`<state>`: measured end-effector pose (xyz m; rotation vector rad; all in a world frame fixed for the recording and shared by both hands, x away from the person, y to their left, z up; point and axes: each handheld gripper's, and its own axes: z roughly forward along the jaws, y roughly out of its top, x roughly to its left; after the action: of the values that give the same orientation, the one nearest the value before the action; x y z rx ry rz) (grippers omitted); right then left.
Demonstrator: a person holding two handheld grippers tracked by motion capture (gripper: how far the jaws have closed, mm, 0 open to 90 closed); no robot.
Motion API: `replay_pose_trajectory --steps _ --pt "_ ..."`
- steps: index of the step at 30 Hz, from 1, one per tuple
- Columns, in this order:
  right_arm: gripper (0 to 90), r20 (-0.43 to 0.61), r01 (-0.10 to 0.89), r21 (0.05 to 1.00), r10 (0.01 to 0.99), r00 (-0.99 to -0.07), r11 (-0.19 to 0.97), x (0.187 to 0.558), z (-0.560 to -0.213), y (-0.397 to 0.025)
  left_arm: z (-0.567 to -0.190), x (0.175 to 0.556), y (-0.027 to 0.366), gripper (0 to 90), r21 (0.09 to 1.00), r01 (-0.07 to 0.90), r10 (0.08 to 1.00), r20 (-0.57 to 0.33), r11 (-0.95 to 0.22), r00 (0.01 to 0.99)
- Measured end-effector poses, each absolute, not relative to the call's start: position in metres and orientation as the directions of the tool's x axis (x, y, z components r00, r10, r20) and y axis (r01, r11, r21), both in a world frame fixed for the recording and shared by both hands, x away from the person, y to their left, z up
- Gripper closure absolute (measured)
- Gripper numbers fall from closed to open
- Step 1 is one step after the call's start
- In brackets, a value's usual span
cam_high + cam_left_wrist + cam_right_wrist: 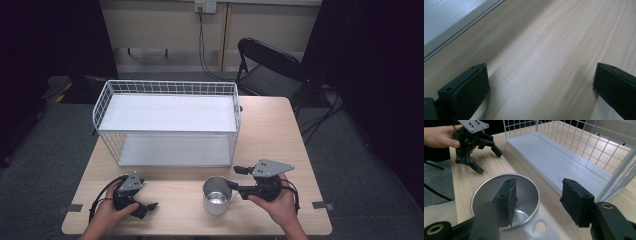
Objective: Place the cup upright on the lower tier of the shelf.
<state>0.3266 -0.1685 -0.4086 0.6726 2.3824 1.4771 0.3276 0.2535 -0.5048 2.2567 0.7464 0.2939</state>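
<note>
Just in front of the white wire shelf (167,122), a metal mug (217,195) stands upright on the worktop (280,130). Beside the mug's handle, the right gripper (239,178) is spread wide, one jaw over its rim. Left of the mug, well apart, the left gripper (146,206) rests released, holding nothing.

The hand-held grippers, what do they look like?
Each hand-held gripper is black, with two jaws tipped by flat, rough-faced black pads. The left hand-held gripper and the right hand-held gripper each carry a grey three-cornered plate with small holes on top. A black cable loops from each. No sleeves show on the forearms.
</note>
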Motion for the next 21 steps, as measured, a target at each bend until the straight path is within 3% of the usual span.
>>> replay_pose_trajectory --steps 7,21 --pt "47.2 0.048 0.276 0.879 0.505 -0.862 0.388 0.333 -0.417 -0.156 -0.505 0.328 0.254 0.0 0.706 0.426 0.593 -0.011 -0.566 0.805" --pt "59.7 0.062 0.299 0.854 0.486 -0.872 0.426 0.341 -0.433 -0.140 -0.505 0.328 0.254 0.0 0.706 0.426 0.593 -0.011 -0.565 0.805"
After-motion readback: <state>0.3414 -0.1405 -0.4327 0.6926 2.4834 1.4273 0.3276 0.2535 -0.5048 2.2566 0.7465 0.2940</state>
